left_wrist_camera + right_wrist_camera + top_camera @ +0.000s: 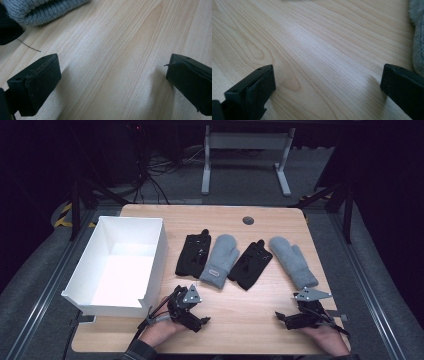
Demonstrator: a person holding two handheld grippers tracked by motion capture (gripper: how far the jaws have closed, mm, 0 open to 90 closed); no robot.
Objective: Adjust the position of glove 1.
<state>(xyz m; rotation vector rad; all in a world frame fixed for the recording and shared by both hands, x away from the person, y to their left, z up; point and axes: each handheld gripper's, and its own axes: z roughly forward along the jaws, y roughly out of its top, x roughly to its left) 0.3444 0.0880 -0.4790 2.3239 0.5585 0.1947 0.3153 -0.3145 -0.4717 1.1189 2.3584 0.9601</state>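
Four gloves are laid across the tabletop [235,320], left to right: black glove [193,255], grey mitten [219,260], second black glove [251,264], second grey mitten [294,262]. An overlapping neighbour could be dragged along. The left gripper [204,321] and right gripper [278,316] are spread wide, nothing held.

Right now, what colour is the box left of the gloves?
White; the box shows best in the high view.

Light wooden counter [235,315] with rounded corners and a round grommet hole [248,220] near the far edge. At left, white open box [152,262]. Across the middle, in a row: black glove [192,255], grey mitten [220,260], black glove [250,264], grey mitten [292,261].
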